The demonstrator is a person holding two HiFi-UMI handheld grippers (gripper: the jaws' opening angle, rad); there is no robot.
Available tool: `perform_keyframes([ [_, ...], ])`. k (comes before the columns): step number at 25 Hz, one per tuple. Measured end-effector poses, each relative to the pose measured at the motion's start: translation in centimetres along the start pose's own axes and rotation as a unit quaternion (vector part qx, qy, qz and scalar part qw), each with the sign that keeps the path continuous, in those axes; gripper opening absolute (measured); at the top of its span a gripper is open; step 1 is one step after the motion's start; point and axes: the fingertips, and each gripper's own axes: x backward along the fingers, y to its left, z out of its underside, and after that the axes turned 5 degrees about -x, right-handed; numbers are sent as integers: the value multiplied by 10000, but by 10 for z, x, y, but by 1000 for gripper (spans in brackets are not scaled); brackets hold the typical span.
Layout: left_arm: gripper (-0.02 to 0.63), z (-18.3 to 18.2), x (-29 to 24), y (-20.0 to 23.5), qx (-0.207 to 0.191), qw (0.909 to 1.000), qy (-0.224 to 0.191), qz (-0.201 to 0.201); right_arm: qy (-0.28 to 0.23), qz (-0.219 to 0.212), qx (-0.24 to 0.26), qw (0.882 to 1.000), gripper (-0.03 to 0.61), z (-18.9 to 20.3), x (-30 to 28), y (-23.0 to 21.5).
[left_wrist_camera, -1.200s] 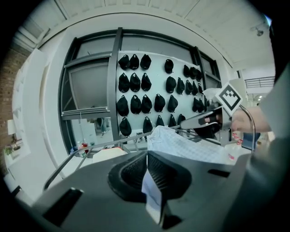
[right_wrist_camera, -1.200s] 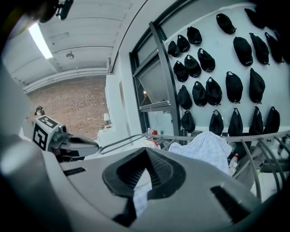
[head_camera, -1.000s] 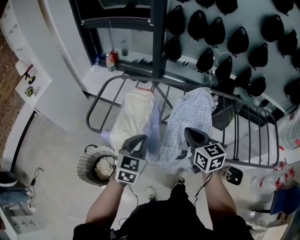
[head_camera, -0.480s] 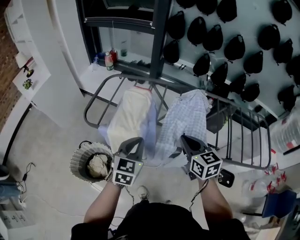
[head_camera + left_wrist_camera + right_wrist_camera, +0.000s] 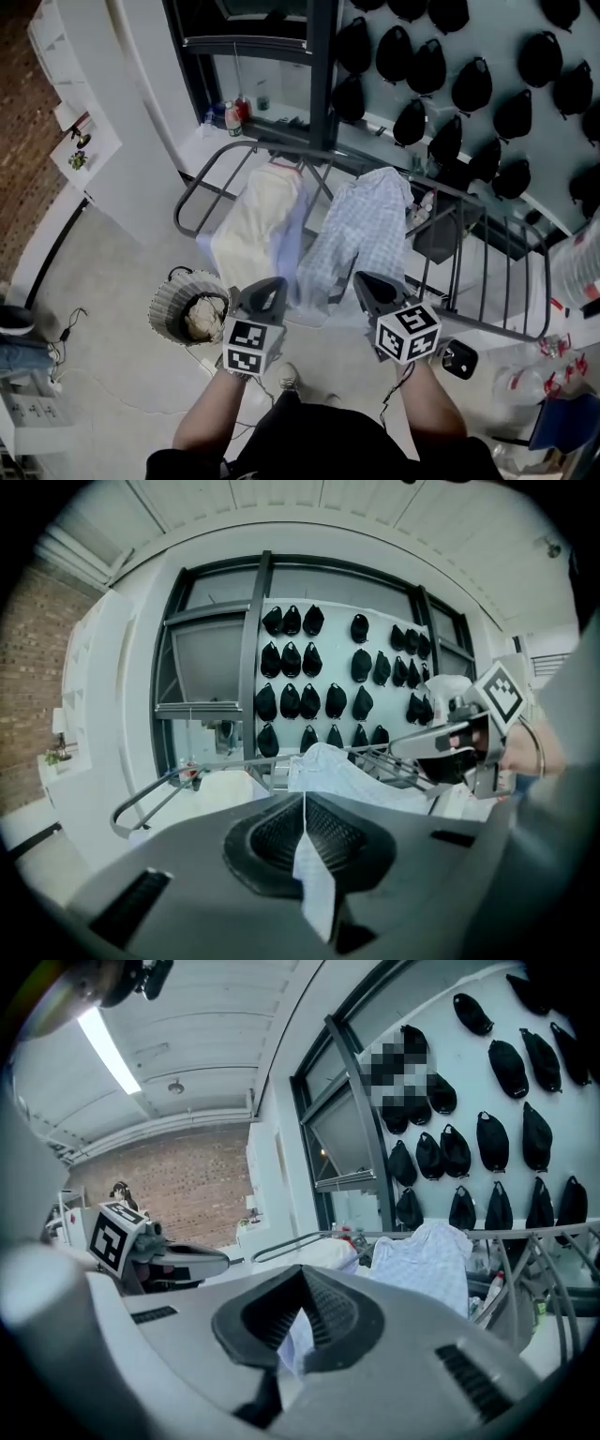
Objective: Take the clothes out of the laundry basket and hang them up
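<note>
Head view: left gripper (image 5: 270,287) and right gripper (image 5: 364,281) both have jaws pinching a pale blue cloth (image 5: 302,246). Drying rack (image 5: 201,184) at 12 o'clock, laundry basket (image 5: 167,311) at 9.

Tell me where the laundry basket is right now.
Head view, lower left: the basket stands on the floor just left of the left gripper, which grips a pale blue cloth, and below the cream cloth on the rack.

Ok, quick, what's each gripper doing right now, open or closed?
Left gripper: closed, pinching pale cloth.
Right gripper: closed, pinching pale cloth too.
</note>
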Motion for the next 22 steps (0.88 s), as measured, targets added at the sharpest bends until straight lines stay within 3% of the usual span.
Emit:
perform_keyframes([
  [14, 9, 8, 90, -88, 134, 9941, 127, -1065, -58, -994, 142, 9949, 5, 22, 83, 24],
  [22, 8, 34, 164, -60, 274, 9830, 269, -1795, 97, -1492, 163, 9886, 5, 35, 68, 85],
])
